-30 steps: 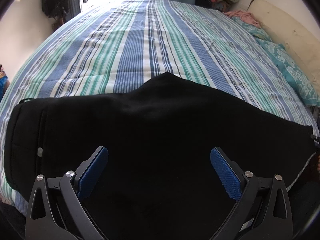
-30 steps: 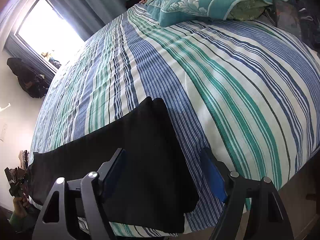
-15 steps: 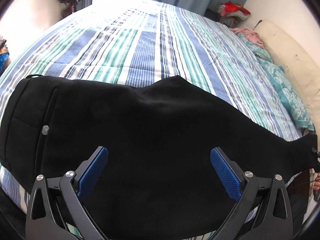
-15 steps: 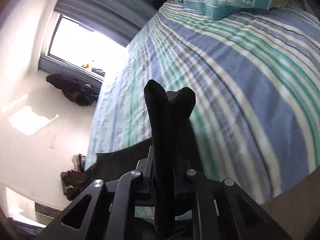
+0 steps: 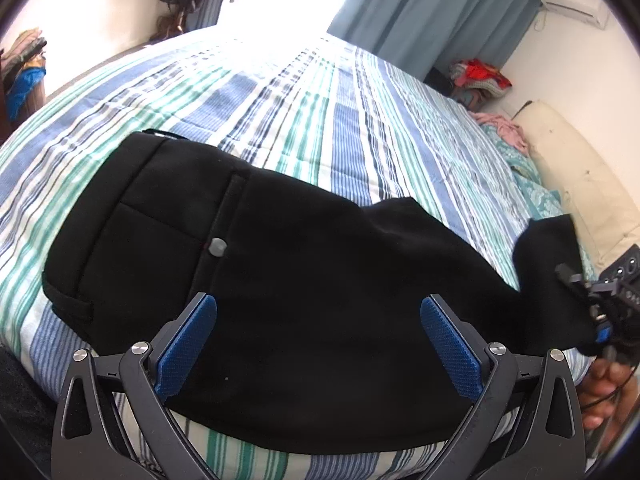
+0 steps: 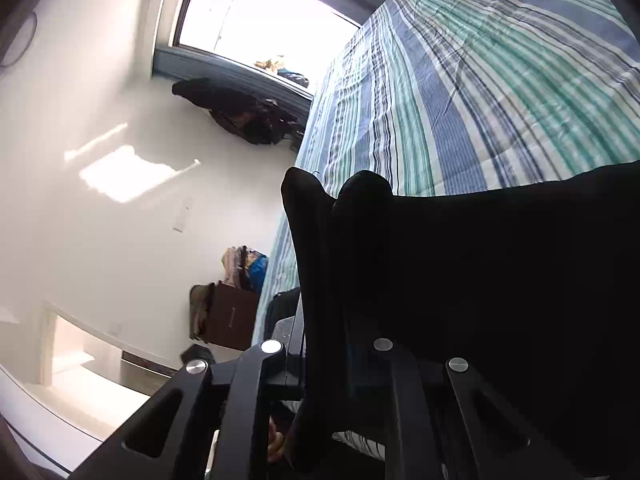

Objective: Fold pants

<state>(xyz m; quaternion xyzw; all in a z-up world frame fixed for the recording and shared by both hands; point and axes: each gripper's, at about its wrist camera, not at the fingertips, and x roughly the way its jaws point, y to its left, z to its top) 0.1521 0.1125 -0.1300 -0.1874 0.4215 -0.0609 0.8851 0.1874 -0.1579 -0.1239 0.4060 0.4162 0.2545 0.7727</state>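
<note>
The left claw (image 5: 318, 344) hangs released over the near edge of the bed, its two blue textured pads (image 5: 186, 346) spread wide apart with nothing clamped between them. Directly beneath and beyond it lies the pair of black fabric pants (image 5: 280, 280), spread lengthwise across the near part of the bed. The waistband end sits toward the left of the left wrist view, where a back pocket outline and a small round grey button (image 5: 218, 247) show. The leg end stretches away to the right and lifts off the bedding there.

The right claw (image 6: 326, 364) is clenched on that leg end: its black arms have closed together and a fold of the black fabric (image 6: 320, 240) stands up between them, rising in two rounded peaks above the claw. In the left wrist view this same claw (image 5: 600, 312) appears at the far right edge, with the fingers of a hand (image 5: 604, 384) visible below it.

The pants rest on a bedspread striped in blue, teal green and white (image 5: 328, 120). Teal patterned pillows (image 5: 536, 192) lie along the right side against a cream headboard (image 5: 576, 176). Beyond the bed hang blue-grey curtains (image 5: 432, 12) beside a bright window (image 6: 256, 16), and dark clothing (image 6: 240, 112) hangs on the white wall.
</note>
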